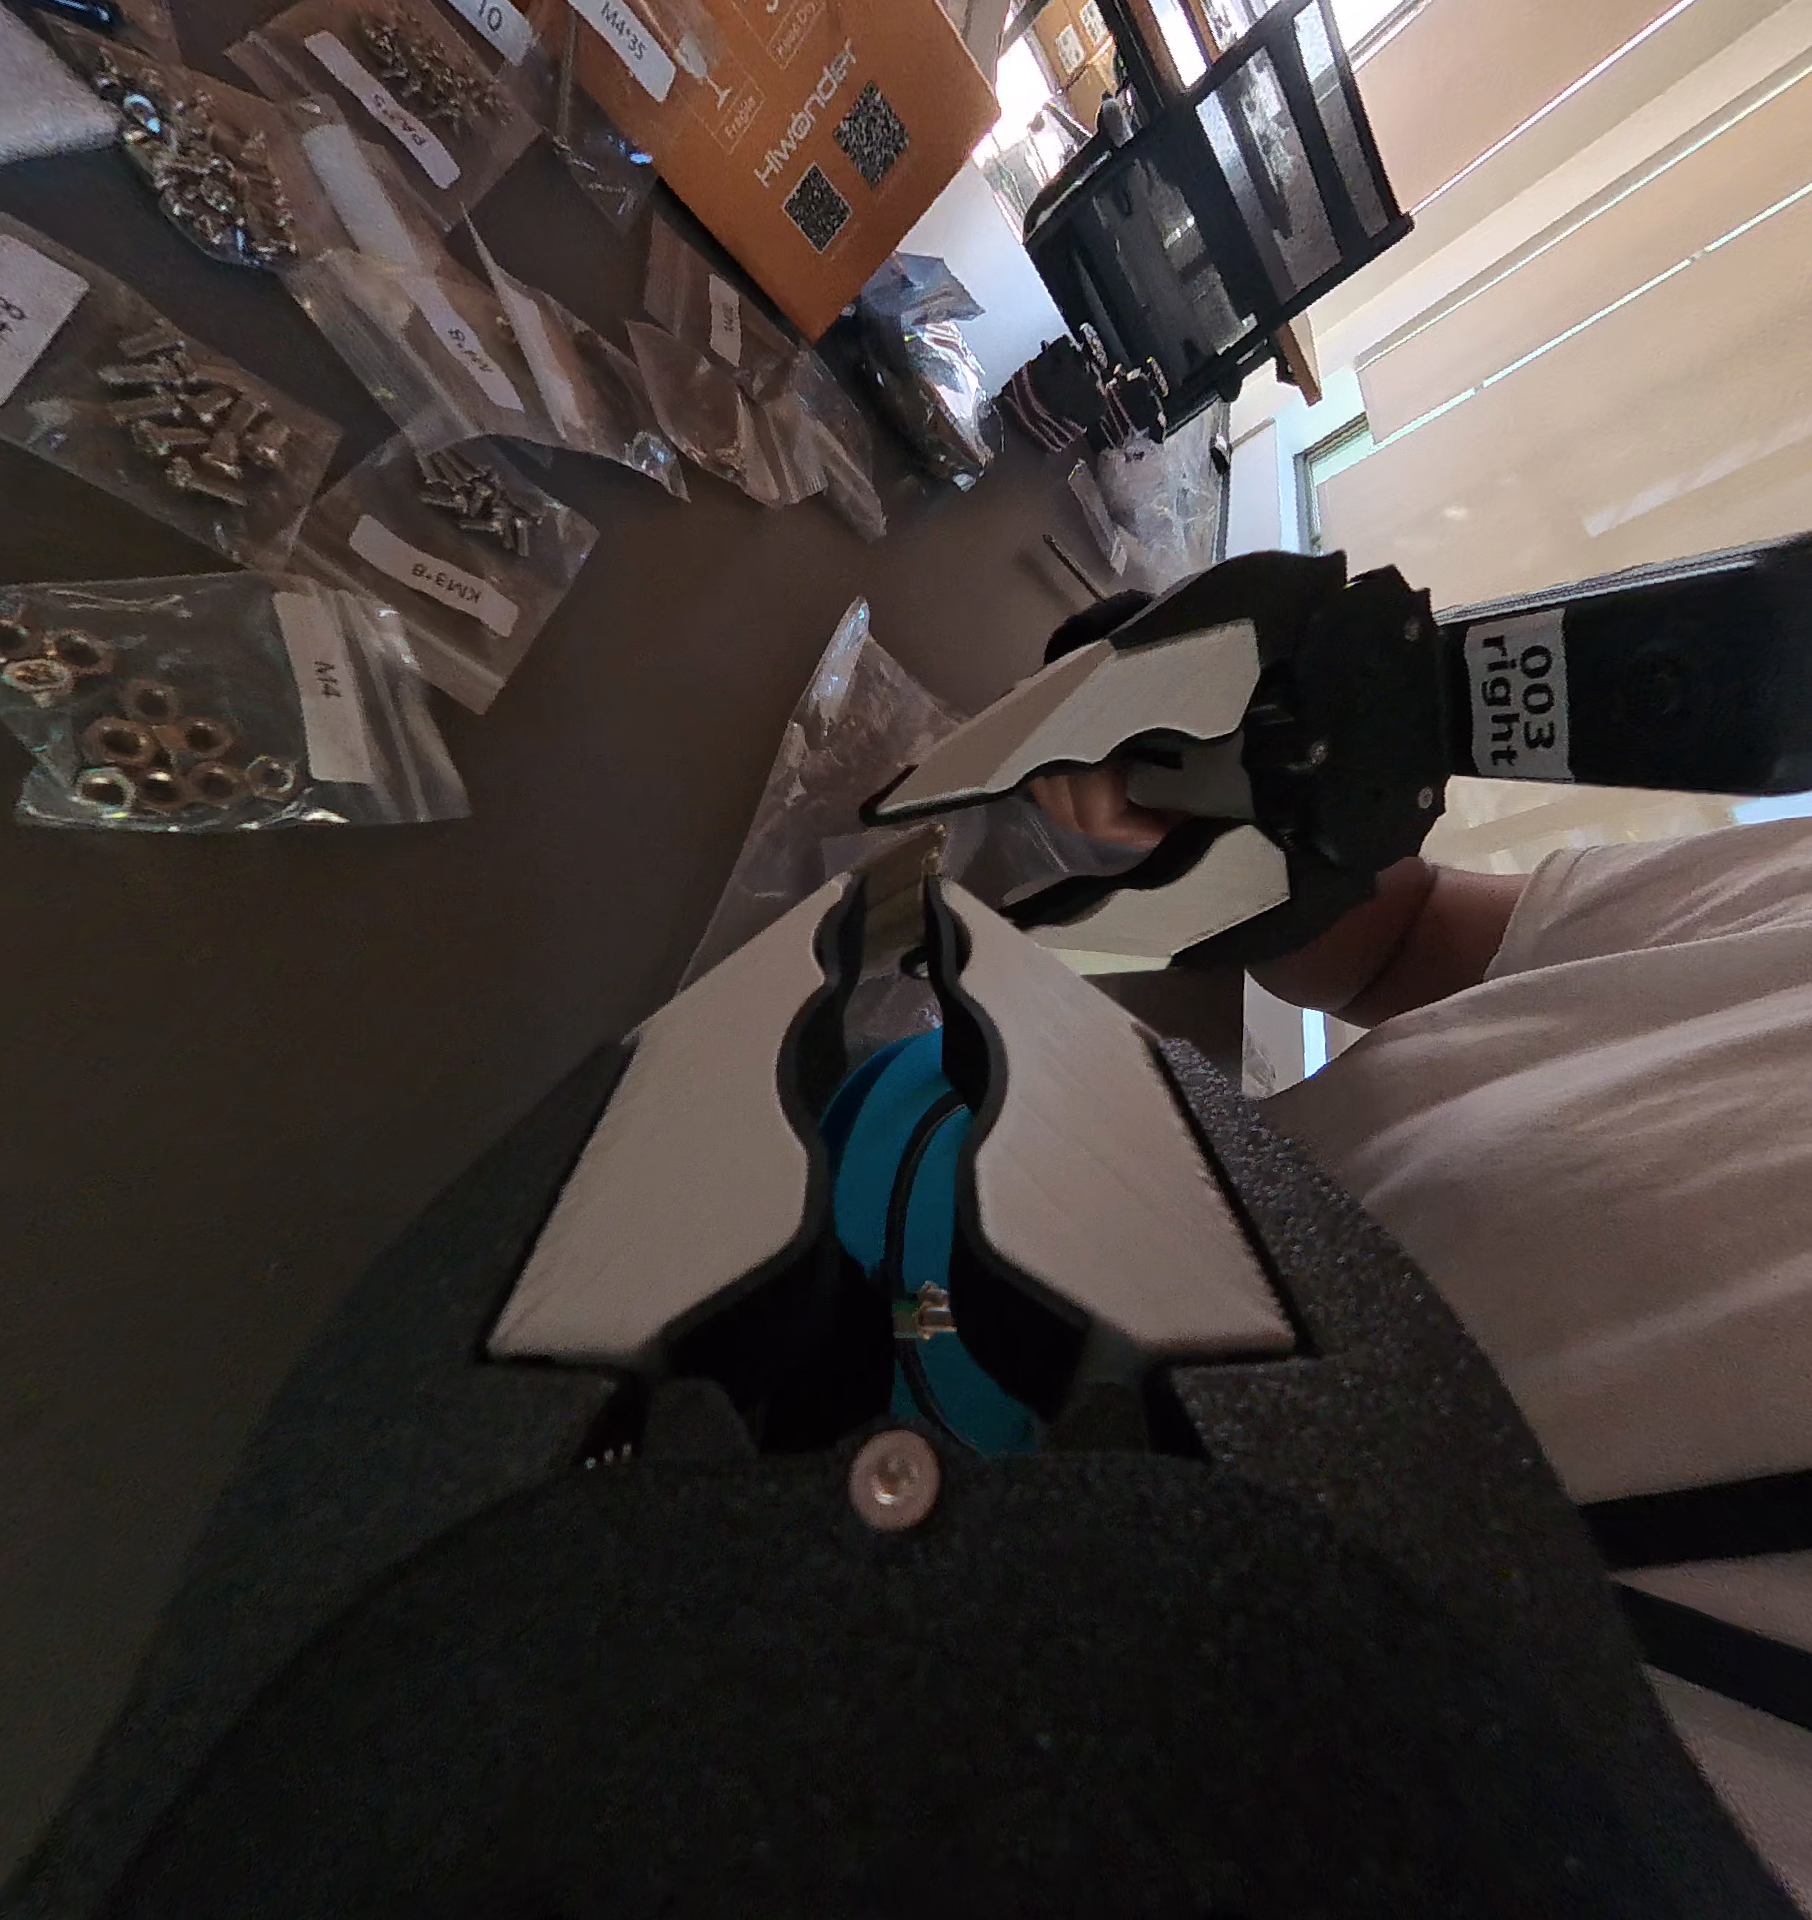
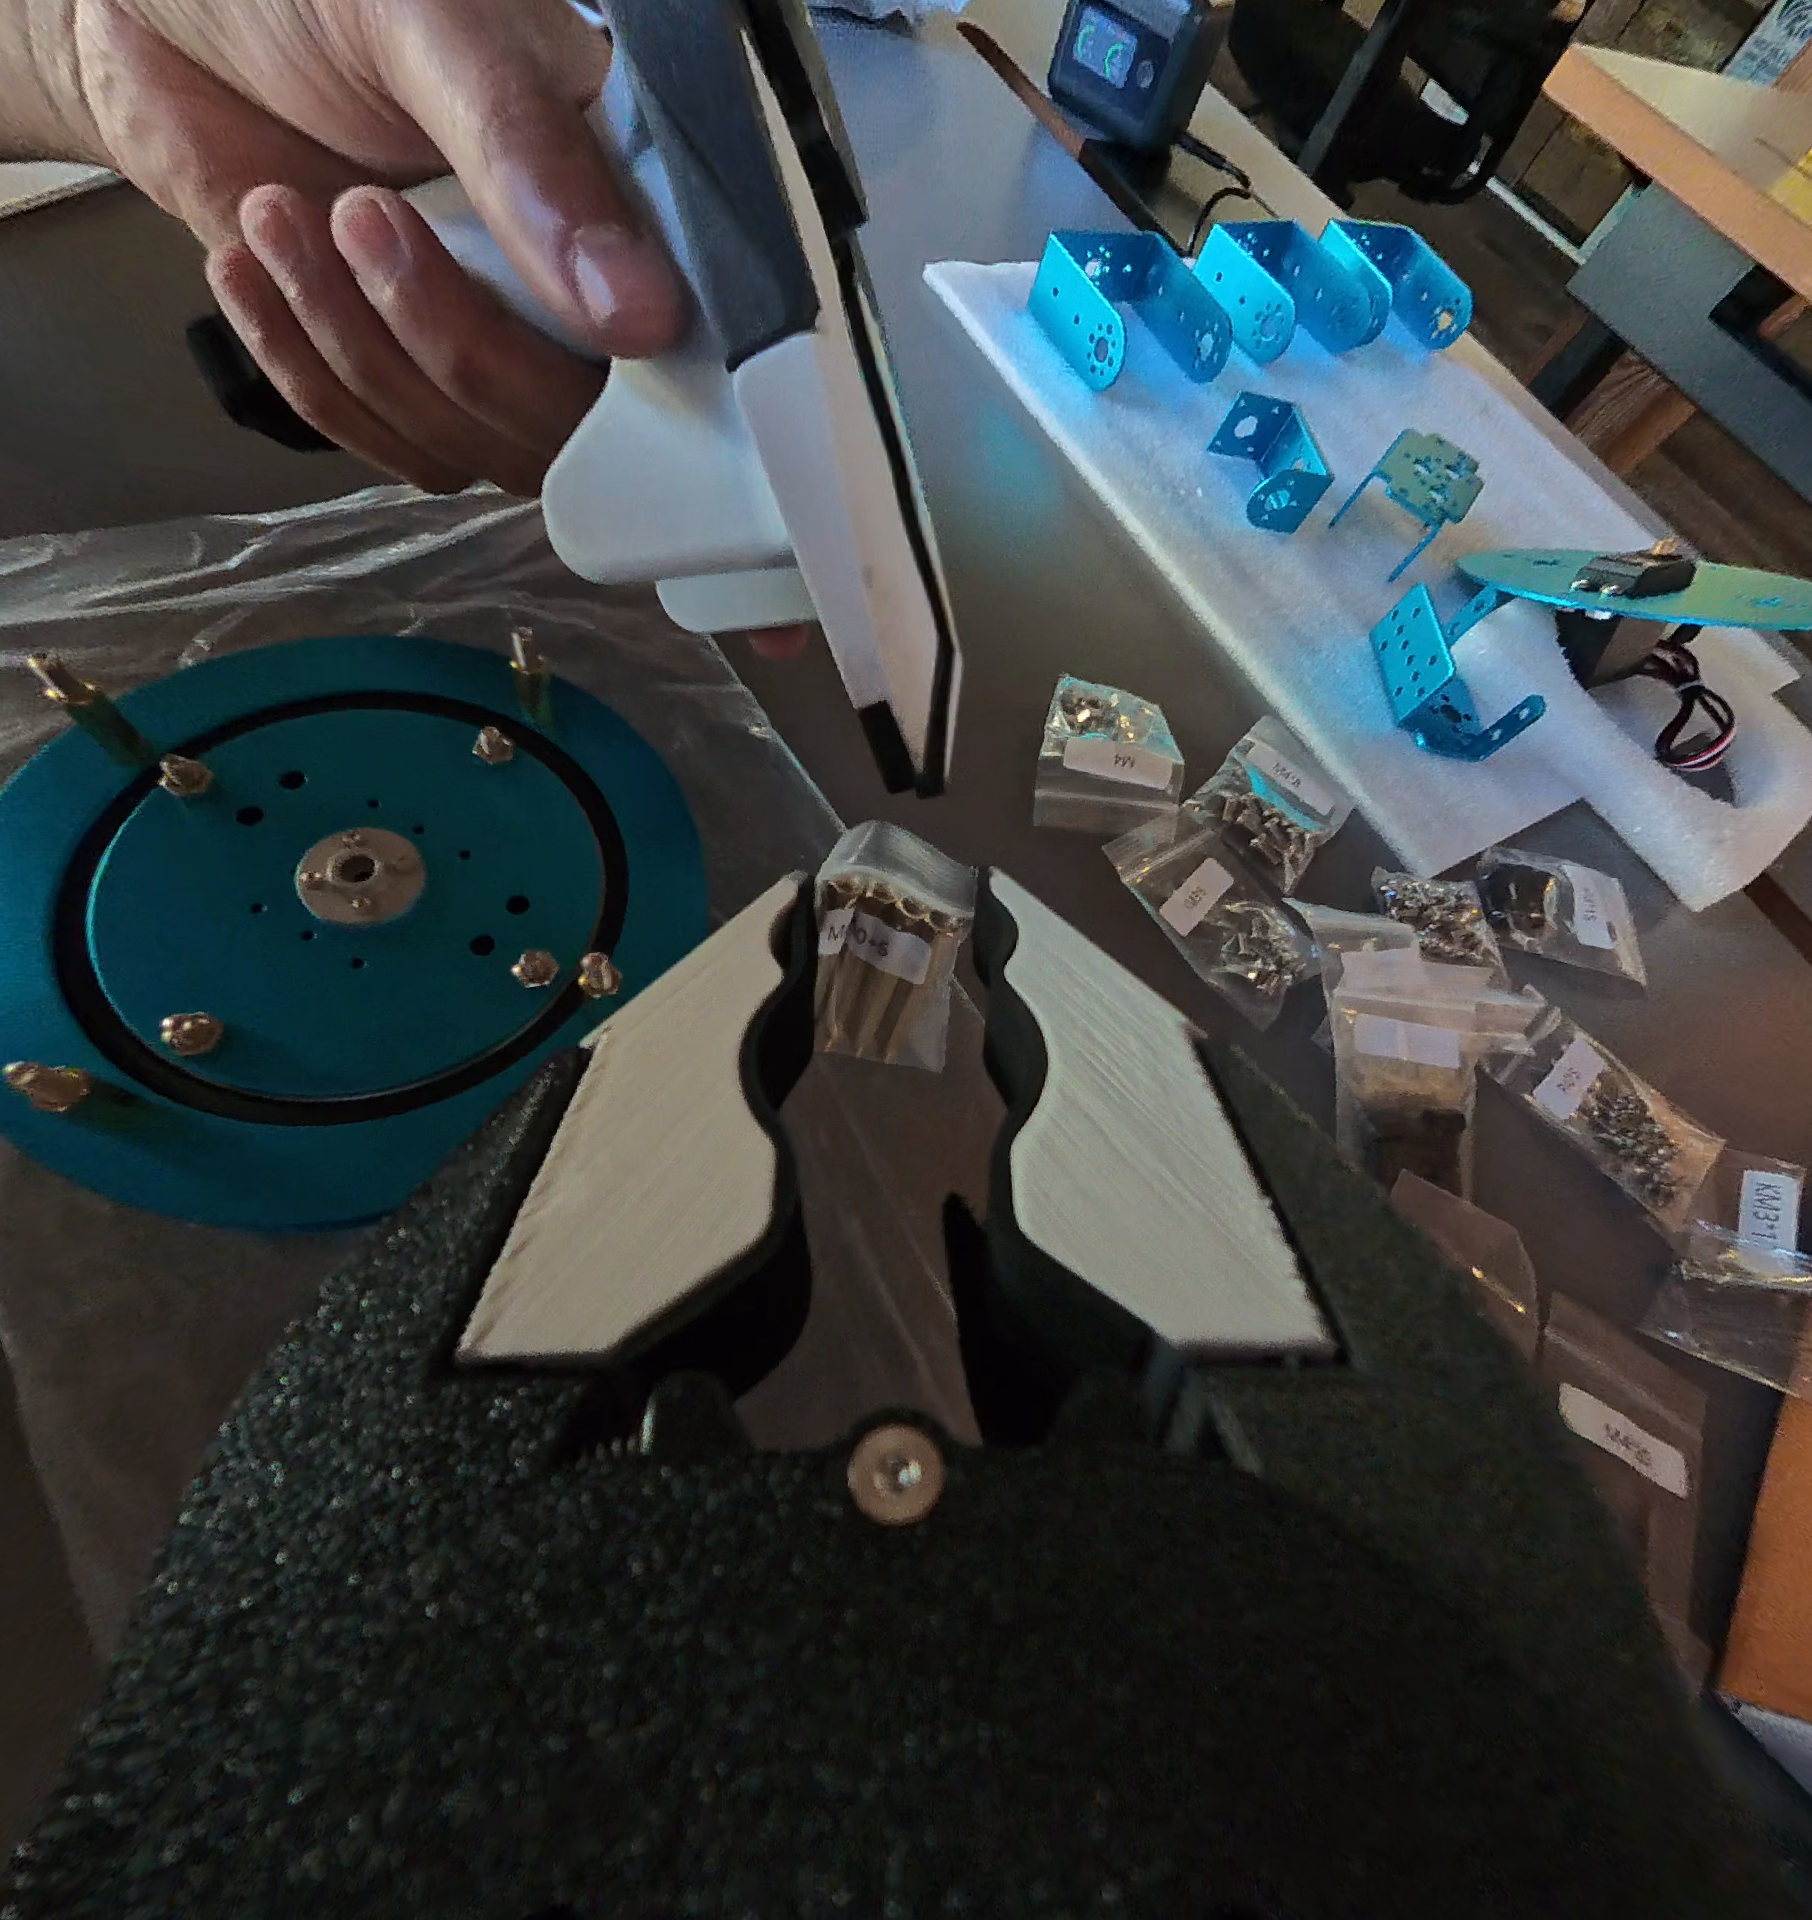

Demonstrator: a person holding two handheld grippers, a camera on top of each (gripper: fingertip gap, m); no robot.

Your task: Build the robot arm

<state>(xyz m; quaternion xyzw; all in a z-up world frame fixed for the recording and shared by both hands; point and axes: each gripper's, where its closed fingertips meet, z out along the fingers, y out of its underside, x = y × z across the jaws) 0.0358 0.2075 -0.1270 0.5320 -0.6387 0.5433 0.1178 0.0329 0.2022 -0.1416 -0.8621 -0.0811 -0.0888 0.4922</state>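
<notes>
A small clear plastic bag of brass standoffs (image 2: 889, 961), long axis pointing away, is clamped by the right gripper (image 2: 894, 894). The bag's top edge (image 1: 897, 899) is pinched between the narrowly set fingers of the left gripper (image 1: 894, 883).

blue disc (image 1: 886, 1184): in the left wrist view mostly hidden behind the left gripper's (image 1: 894, 883) fingers; only a strip shows between them.
small bag (image 2: 886, 971): its lower end is lost between the right gripper's (image 2: 897, 883) fingers; contents look like brass pieces, kind unclear.
left grip: a thin bright strip sits at the fingertips; what it is cannot be told.
cardboard box (image 2: 1806, 1558): cut off by the right edge.
screen device (image 2: 1120, 62): cut by the top edge, display blurred.
bags of hardware (image 1: 195, 405): pieces too small to tell apart.
</notes>
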